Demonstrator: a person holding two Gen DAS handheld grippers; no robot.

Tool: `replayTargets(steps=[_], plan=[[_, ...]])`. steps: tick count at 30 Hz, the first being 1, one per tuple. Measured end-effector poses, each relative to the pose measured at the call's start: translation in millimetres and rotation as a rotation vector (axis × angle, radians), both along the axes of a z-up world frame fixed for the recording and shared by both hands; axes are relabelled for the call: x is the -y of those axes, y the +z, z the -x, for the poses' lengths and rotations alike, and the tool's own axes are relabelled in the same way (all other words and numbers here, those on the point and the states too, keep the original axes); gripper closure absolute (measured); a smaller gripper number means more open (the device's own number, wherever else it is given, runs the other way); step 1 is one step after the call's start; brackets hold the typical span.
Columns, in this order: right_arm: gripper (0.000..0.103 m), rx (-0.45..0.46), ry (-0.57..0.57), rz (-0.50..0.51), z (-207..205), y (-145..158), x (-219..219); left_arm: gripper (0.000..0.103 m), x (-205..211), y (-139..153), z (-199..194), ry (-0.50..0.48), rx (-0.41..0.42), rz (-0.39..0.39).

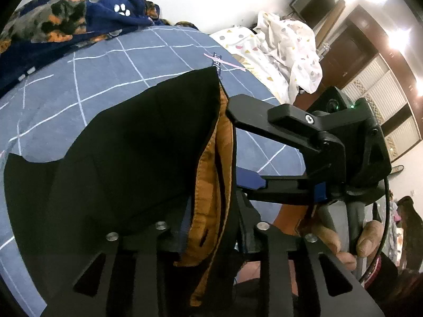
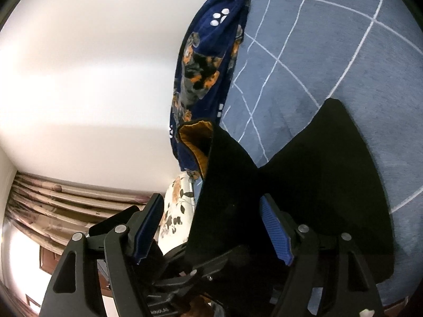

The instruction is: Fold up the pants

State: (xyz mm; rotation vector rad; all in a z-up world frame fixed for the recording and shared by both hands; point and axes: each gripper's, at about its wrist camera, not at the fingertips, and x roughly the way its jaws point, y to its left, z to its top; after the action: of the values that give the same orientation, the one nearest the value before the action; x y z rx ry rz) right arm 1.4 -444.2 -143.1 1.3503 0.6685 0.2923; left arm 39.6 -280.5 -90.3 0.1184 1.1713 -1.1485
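Black pants with an orange lining lie partly on the bed and hang over my left gripper. The cloth hides its fingertips, so its state does not show; the waistband runs down between its finger bases. My right gripper comes in from the right in a person's hand, jaws wide apart, its upper fingertip touching the pants' edge. In the right wrist view the pants run between the blue pads of my right gripper, which do not press on them.
The bed has a blue-grey sheet with white grid lines. A navy floral blanket is bunched against the wall. A white patterned cloth pile lies at the bed's far end. A floral pillow and curtains sit beyond the bed.
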Motion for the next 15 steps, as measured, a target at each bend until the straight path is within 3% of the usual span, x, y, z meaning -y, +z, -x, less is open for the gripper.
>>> replayTargets(steps=[2, 4, 11, 15], plan=[[0.027, -0.015, -0.002, 0.002, 1, -2, 1, 0.058, -1, 3, 0, -0.013, -0.043, 0.050], [0.027, -0.043, -0.008, 0.004, 2, -7, 3, 0.050, -2, 11, 1, -0.013, -0.035, 0.070], [0.027, -0.095, 0.000, 0.035, 3, -17, 8, 0.050, -39, 33, -11, 0.054, 0.029, 0.097], [0.034, -0.124, 0.038, 0.111, 0, -18, 7, 0.048, -82, 32, -22, 0.145, 0.096, 0.040]])
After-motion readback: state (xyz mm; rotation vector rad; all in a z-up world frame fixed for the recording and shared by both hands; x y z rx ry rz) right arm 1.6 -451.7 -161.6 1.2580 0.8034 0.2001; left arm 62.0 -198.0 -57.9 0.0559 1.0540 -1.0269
